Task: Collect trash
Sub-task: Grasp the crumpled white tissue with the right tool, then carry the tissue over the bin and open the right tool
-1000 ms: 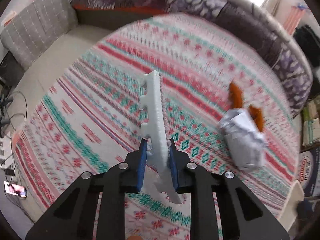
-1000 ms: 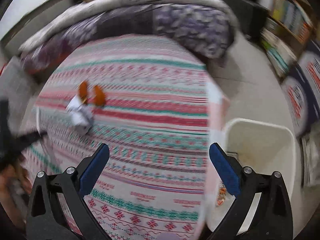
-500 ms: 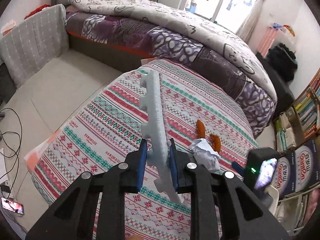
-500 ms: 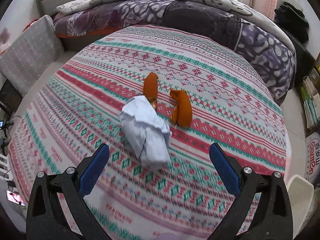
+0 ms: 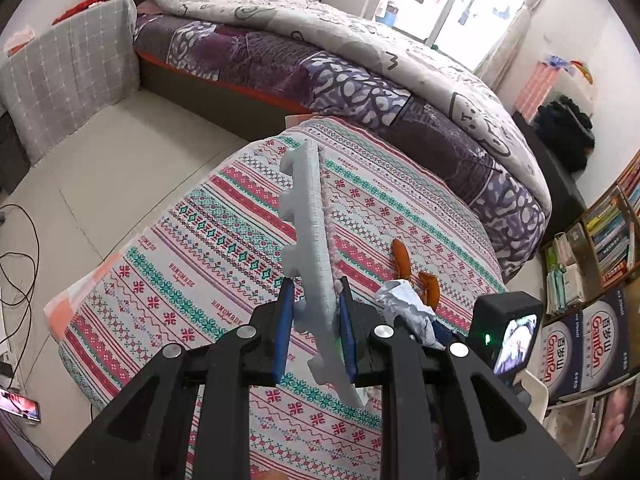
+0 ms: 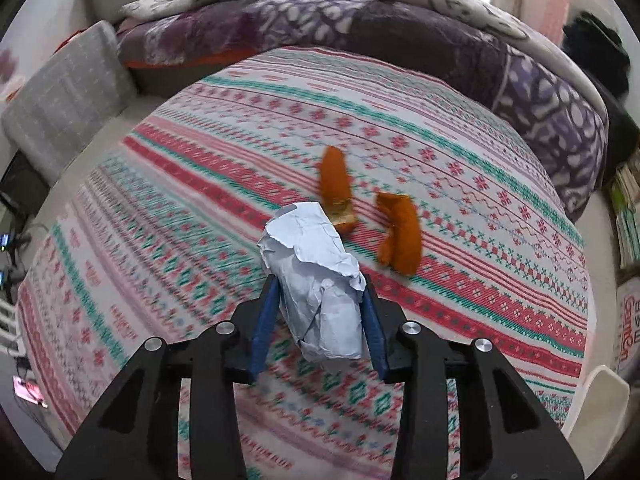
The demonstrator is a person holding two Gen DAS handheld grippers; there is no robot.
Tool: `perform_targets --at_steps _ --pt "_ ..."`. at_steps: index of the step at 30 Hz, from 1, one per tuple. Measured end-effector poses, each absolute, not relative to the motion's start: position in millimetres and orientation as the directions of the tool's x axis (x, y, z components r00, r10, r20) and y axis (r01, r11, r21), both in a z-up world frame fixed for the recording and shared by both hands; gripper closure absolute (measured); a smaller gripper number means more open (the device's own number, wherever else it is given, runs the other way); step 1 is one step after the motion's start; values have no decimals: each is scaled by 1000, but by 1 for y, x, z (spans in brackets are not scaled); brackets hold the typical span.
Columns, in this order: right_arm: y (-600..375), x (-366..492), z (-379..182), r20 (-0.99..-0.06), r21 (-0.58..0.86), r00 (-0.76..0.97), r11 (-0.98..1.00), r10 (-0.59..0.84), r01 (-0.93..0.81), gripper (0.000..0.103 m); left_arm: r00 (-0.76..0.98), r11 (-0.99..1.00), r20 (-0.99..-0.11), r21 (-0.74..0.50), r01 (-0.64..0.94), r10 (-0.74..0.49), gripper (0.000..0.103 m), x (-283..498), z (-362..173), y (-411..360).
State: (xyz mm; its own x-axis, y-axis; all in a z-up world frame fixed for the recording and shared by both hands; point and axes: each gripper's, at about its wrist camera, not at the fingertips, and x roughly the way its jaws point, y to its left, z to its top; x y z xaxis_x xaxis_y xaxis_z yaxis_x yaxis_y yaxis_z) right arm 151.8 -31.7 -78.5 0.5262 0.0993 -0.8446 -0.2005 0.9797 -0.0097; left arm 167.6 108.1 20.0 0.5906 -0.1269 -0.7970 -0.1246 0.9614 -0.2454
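My left gripper (image 5: pixel 316 320) is shut on a long white foam strip (image 5: pixel 310 232) with notched edges, held upright above the patterned cloth (image 5: pixel 224 240). My right gripper (image 6: pixel 318 320) is shut on a crumpled white paper wad (image 6: pixel 314 276), which rests on or just above the cloth (image 6: pixel 160 200). Two orange peel pieces (image 6: pixel 336 188) (image 6: pixel 400 236) lie on the cloth just beyond the wad. In the left wrist view the wad (image 5: pixel 404 308), the peels (image 5: pixel 400 260) and the right gripper's camera body (image 5: pixel 508 332) show at the right.
A white bin's rim (image 6: pixel 600 404) shows at the lower right, also in the left wrist view (image 5: pixel 528 392). A bed with a purple quilt (image 5: pixel 360 80) lies behind. A grey cushion (image 5: pixel 68 76), floor cables (image 5: pixel 20 260) and bookshelves (image 5: pixel 600 248) surround the cloth.
My right gripper swung from the bin to the paper wad and closed on it. My left gripper rose and pulled back, still holding the foam strip.
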Motion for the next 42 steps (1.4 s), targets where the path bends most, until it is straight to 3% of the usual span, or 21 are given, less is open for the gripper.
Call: perform_targets --at_steps 7,15,24,31,42 --pt "-28 122 -41 -807 39 565 970 172 -240 65 610 964 -784 -236 -126 -112 81 163 25 111" --pt "-63 94 -4 -773 121 604 980 192 -157 65 605 961 -783 -257 -100 -146 81 161 23 105" --pt "-122 60 14 -737 99 669 994 97 -36 65 611 980 -779 -198 -24 -143 81 149 16 65" --pt "-190 48 -10 -779 180 625 973 51 144 65 604 989 -785 -139 46 -139 81 140 2 26" --pt "-257 27 3 -761 249 649 918 -13 309 64 605 985 -782 -66 162 -152 81 125 -10 -31"
